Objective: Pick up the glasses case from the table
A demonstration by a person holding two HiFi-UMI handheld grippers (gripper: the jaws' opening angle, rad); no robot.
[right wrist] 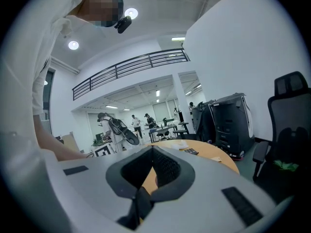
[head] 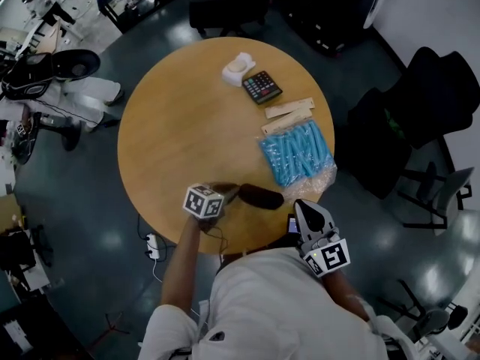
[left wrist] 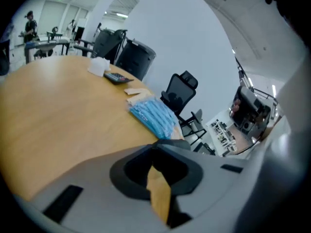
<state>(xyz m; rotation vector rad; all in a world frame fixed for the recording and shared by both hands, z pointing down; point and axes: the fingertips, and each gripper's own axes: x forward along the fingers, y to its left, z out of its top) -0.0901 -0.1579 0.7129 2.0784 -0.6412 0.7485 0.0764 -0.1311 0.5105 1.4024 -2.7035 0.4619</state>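
Left gripper (head: 231,193) pointing at the case (head: 261,197), lower centre, jaws closed and empty, right gripper (head: 302,207) closed too, hanging by the table (head: 180,126) edge, lower right

The round table (head: 187,141) looks like light wood, smooth and matt; the glasses case (head: 261,197) has a dark, dull surface; the bag of blue face masks (head: 298,154) is clear glossy plastic; the calculator (head: 262,87) is dark plastic; the floor (head: 97,223) is dark and shiny; the left gripper (left wrist: 155,149) is matt grey plastic.
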